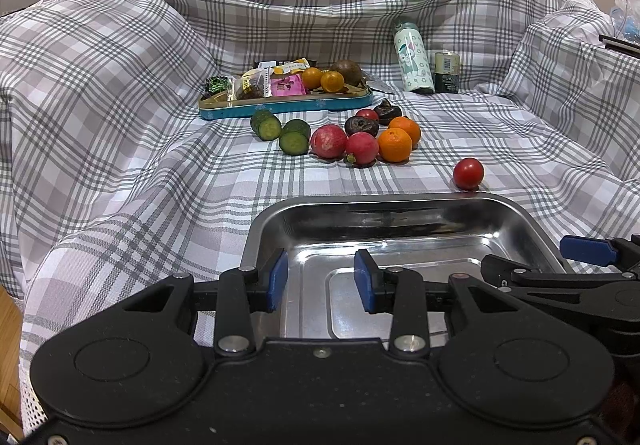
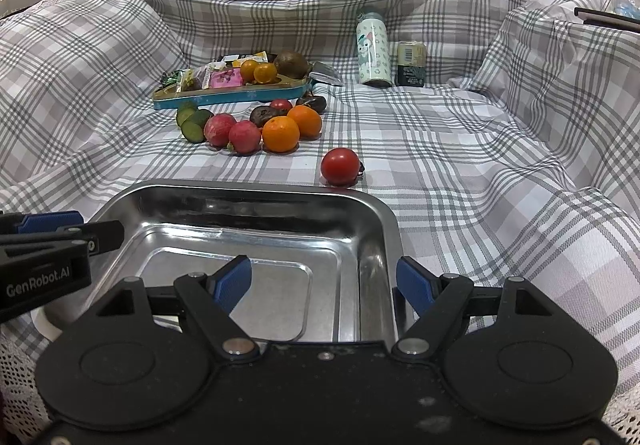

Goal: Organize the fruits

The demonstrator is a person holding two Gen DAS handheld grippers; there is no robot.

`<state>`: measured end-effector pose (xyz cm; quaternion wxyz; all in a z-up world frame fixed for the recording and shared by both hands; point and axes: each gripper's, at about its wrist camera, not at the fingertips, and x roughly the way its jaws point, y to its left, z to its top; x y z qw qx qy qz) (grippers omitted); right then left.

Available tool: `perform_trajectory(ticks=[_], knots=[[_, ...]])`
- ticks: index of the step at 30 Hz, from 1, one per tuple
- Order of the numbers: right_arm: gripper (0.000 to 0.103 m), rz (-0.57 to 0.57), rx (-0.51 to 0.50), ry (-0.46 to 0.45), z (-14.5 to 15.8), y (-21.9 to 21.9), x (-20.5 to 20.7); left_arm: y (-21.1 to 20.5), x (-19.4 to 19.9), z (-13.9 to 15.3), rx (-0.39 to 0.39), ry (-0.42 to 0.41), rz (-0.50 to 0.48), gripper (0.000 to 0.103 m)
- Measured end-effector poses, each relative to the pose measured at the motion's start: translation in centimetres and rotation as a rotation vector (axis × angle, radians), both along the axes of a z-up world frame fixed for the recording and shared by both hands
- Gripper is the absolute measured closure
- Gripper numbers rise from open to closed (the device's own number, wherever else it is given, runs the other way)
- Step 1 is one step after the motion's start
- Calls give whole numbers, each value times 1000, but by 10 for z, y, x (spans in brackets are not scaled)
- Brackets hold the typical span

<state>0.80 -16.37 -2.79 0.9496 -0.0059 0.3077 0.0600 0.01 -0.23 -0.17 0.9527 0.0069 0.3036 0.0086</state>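
An empty steel tray lies nearest on the checked cloth. My left gripper is open over the tray's left side, nothing between its blue pads. My right gripper is open wide, with the tray's right wall between its fingers. A red tomato sits just beyond the tray's far rim. Farther back is a cluster: two oranges, two pink-red round fruits, cucumber pieces, dark fruits and a small tomato.
A blue tin tray behind the cluster holds snack packets, two small oranges and a brown fruit. A patterned bottle and a can stand at the back right. Draped cloth rises on three sides.
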Motion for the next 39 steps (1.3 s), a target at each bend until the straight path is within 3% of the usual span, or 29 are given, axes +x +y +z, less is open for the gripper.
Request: perform_trajectory(ticks=[16,29,39], knots=[[21,13,-49,-7,-1,5,-3,0,0,1,1,0,1,58],[22,46,-118,-68,3,13,-12,11,-1,7,-55,2,10,58],[24,7,18,11,7,-4,0,8,1,6,-64,16,-7,58]])
